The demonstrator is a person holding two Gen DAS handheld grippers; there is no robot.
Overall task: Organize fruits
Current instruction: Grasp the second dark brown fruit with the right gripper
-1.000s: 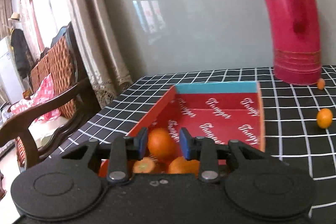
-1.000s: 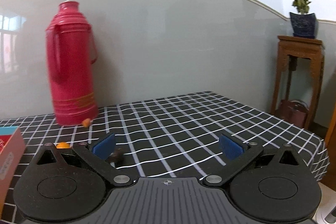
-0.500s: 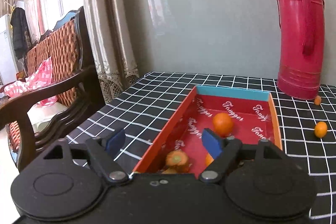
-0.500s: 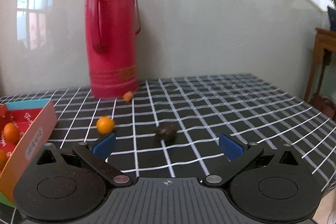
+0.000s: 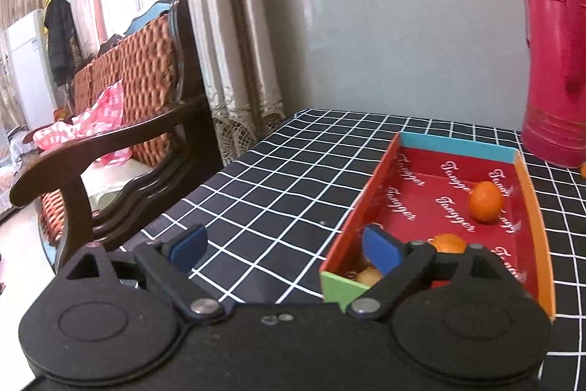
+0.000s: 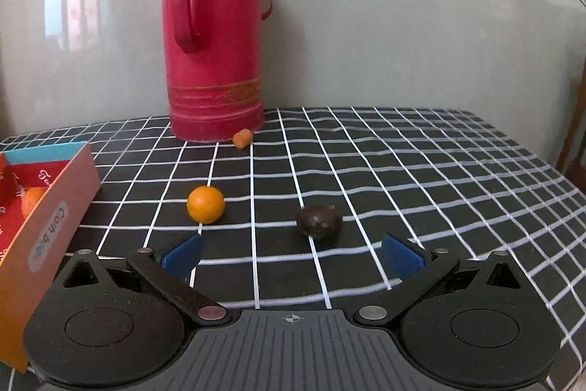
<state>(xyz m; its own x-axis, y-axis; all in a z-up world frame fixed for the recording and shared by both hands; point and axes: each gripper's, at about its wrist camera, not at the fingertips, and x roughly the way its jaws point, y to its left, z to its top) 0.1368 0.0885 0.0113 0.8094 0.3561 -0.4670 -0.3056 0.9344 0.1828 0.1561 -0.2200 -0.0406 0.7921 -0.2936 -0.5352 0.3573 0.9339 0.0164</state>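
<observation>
While both stand spread wide and hold nothing, the left tongs (image 5: 284,249) hover at the near corner of the red cardboard box (image 5: 534,207), where a round orange (image 5: 486,201) lies. Beyond the right tongs (image 6: 292,258), a smooth orange (image 6: 205,203) and a dark, lumpy, perhaps wrinkled fruit (image 6: 319,220) sit apart on the checked table (image 6: 421,171).

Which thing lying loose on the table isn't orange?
The dark brown lump, nearest the right gripper. The round fruit and the small piece by the flask are orange.
</observation>
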